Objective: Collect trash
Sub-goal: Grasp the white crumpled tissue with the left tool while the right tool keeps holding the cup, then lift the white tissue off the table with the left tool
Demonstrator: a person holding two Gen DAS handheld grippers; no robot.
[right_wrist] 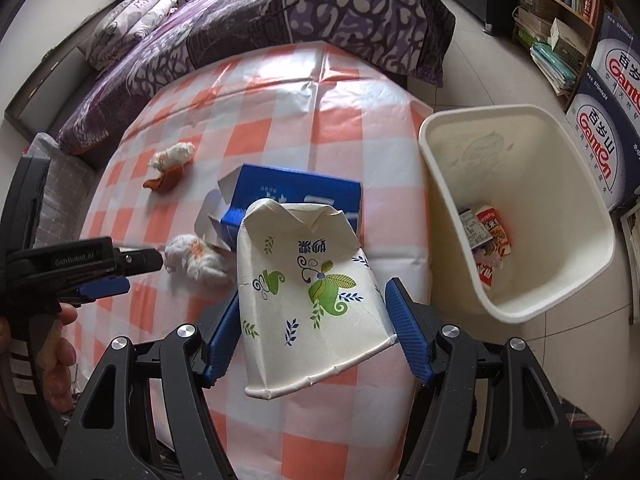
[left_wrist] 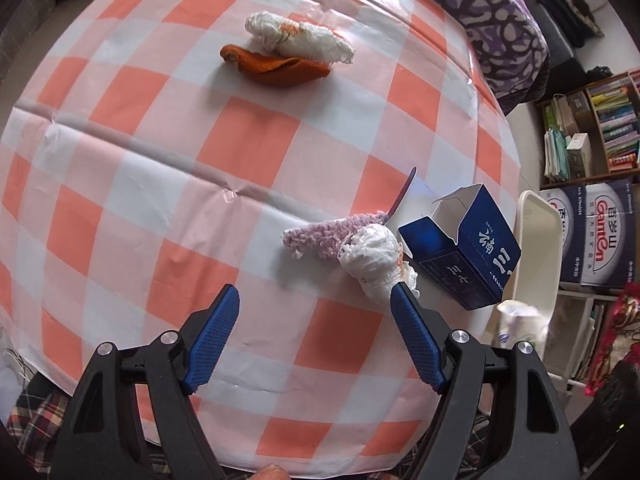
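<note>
We grip the crushed paper cup (right_wrist: 312, 300) in the right gripper (right_wrist: 316, 320) and should swing it toward two o'clock, over the bin (right_wrist: 592, 216), before letting go, while our left gripper (left_wrist: 314, 320) stays spread and empty near the tissue wad (left_wrist: 374, 258).

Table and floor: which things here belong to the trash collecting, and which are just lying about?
Job: crushed paper cup in the right gripper; blue carton; tissue wads; open left gripper; bin.
Lying about: bookshelf, water cartons, bed.
</note>
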